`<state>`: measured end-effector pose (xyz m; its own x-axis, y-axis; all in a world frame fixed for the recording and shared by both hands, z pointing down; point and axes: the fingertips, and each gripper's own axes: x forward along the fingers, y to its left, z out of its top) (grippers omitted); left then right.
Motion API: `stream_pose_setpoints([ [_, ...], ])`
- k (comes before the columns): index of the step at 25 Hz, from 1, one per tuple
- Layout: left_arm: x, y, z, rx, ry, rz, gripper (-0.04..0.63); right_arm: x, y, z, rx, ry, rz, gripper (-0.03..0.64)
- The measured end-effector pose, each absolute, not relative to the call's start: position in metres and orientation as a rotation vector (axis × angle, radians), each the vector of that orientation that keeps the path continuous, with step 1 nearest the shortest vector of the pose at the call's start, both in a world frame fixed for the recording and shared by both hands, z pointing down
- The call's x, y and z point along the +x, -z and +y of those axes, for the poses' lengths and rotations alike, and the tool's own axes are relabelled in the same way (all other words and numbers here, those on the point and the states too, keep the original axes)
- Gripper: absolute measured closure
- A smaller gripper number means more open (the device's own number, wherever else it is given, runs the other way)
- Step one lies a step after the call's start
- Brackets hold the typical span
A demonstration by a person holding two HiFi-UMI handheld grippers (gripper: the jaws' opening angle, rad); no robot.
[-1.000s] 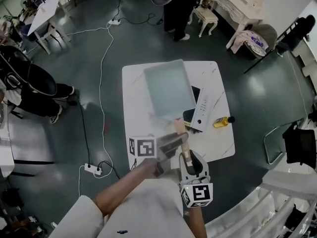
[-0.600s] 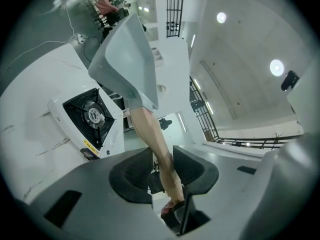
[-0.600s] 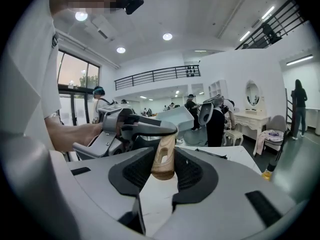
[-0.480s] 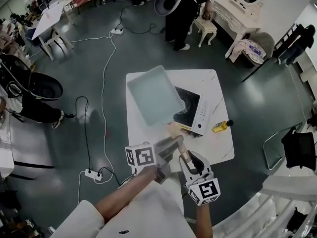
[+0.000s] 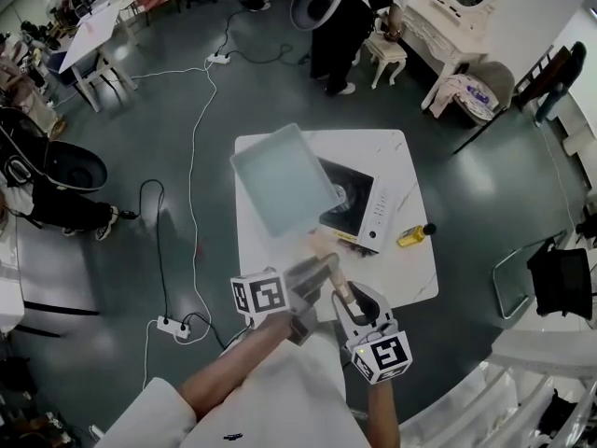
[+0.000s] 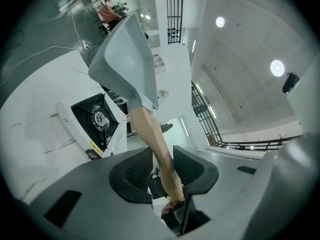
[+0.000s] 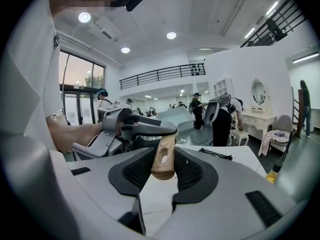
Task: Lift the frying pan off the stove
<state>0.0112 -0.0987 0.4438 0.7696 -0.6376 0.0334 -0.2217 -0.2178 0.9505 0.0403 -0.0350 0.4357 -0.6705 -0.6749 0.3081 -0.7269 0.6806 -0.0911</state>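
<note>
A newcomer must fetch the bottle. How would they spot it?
Find the white marble-topped table at the head view's centre. On it sits a white tabletop gas stove with a black burner top; just right of its control strip lies a small yellow bottle with a dark cap, the only bottle there.

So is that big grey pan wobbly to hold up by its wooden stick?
Probably front-heavy: the pan is wide and sits far out on a long wooden handle, so it may want to dip. It looks stiff, not floppy. The smooth handle could twist or slip, maybe why both left tongs and right tongs clamp it.
</note>
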Motion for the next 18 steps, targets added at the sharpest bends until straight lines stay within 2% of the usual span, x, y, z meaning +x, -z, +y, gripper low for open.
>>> stream_pose_setpoints([
  [18, 0.0061, -0.4499, -0.0907, 1.786, 0.439, -0.674, 0.477, 0.0352, -0.4407, -0.0277, 1.124, -0.317, -2.639, 0.503],
])
